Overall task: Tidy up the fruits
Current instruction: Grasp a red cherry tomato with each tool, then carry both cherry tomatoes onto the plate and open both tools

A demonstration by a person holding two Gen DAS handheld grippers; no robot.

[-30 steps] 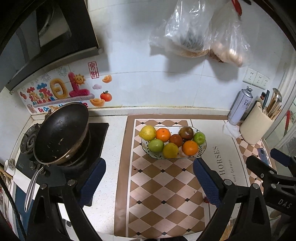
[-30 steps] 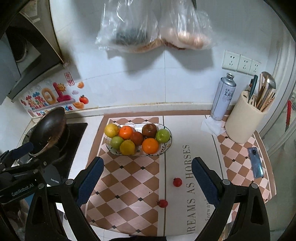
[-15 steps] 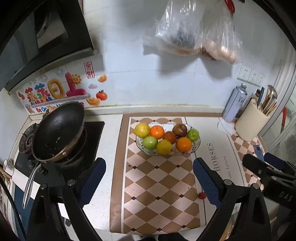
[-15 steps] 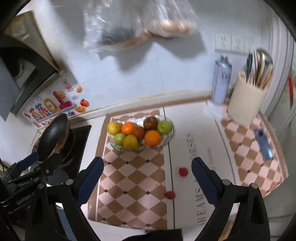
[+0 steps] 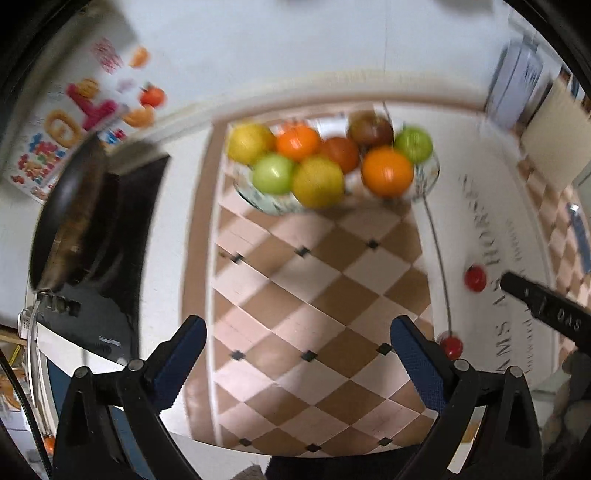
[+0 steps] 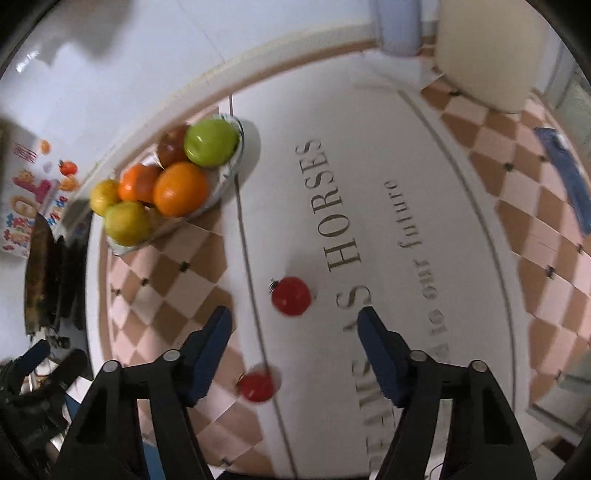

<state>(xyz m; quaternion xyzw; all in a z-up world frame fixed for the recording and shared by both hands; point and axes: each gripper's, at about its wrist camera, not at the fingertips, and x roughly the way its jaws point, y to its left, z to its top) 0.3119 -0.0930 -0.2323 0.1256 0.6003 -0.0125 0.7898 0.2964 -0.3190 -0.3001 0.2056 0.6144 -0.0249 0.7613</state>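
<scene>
A glass bowl [image 5: 258, 201] [image 6: 237, 155] piled with oranges, green apples and yellow fruit sits at the back of the checkered mat. Two small red tomatoes lie loose on the mat's white panel. The farther tomato [image 6: 290, 296] [image 5: 475, 278] lies just beyond my right gripper [image 6: 293, 317], in line with the gap. Those jaws are closing and the pads do not touch it. The nearer tomato [image 6: 255, 386] [image 5: 451, 345] lies beside my left gripper's right finger. My left gripper [image 5: 298, 326] hangs over bare mat, its jaws opening wide with nothing between them.
A black pan [image 5: 70, 214] sits on the stove at the left. A cream utensil holder [image 6: 480, 48], a spray can [image 6: 399, 29] and a blue phone [image 6: 565, 173] stand at the right. The counter's front edge runs just under both grippers.
Both grippers have dropped toward the counter and tipped downward, so bowl and tomatoes loom larger. The right jaws have narrowed around the line to the farther tomato.
</scene>
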